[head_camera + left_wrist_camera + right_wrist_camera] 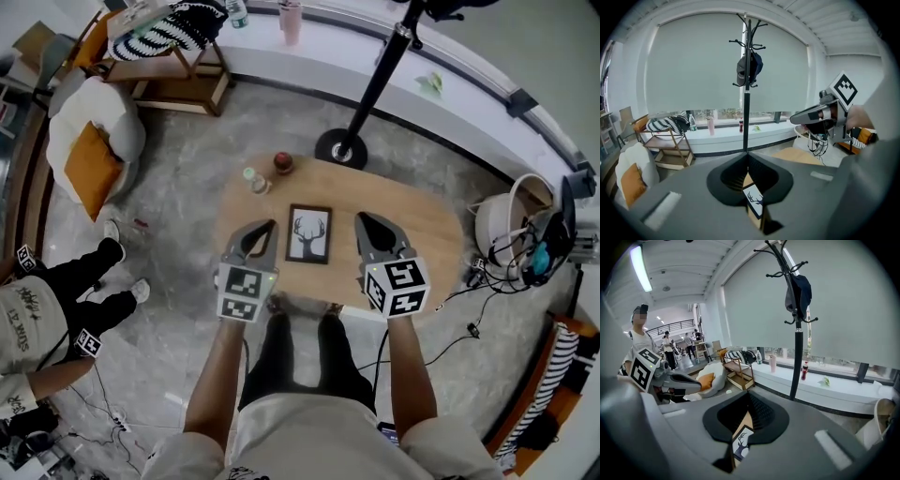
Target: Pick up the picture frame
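**Wood tabletop, deer print in the middle, both grippers clenched**

Grey marbled floor [178, 187] fills the head view, and on it sits the oval, pale wood table [422, 234], right in front of the person. Off to the far left there's a white armchair [89, 112] with an orange cushion [91, 169] on it. On the floor just past the table's far edge stands the black coat stand [340, 148], its round base close to the wood.

Now the grippers. The left gripper [265, 230] hovers over the near left of the table and the right gripper [364, 221] over the near right, both pointing away from the person. Each one's own view shows the jaw tips pressed together with nothing caught between them. Both are clenched on air.

Between the two lies the picture frame [309, 233], flat on the wood. It's dark-edged with a deer's head and antlers on white, and it touches neither gripper. Each gripper view catches a sliver of it through the gap under the closed jaws.

Smallest of all, at the table's far left, are a round red thing [283, 162] and, just beside it, a small jar [255, 180].
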Demonstrator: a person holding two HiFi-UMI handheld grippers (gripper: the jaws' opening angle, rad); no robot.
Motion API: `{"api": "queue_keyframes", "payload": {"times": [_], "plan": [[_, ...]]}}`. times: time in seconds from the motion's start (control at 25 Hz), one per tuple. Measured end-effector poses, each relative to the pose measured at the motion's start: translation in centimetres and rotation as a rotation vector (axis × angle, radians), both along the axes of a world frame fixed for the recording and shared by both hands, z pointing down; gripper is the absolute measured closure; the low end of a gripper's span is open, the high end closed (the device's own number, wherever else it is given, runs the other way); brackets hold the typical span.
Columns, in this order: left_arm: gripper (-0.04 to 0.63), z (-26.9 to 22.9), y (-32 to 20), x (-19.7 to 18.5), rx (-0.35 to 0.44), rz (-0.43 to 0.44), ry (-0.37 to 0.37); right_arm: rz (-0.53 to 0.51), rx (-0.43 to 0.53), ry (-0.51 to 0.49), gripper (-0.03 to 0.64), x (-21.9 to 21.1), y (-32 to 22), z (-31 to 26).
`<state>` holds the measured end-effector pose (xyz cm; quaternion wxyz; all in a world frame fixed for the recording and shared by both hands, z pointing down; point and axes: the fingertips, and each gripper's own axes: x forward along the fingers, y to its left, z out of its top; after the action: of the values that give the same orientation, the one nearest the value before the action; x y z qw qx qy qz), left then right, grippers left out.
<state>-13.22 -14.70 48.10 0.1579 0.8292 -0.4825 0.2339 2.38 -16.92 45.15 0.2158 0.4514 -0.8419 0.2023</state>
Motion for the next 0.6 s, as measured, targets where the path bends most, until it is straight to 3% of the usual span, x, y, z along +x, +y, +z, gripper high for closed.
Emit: {"api": "queue_keyframes", "payload": {"times": [0.6], "plan": [[0.556,11.5,0.3,-0.1,-0.142,-0.049,0.047,-0.014,-0.190,-0.019,0.580,-1.5,1.5,12.6]]}}
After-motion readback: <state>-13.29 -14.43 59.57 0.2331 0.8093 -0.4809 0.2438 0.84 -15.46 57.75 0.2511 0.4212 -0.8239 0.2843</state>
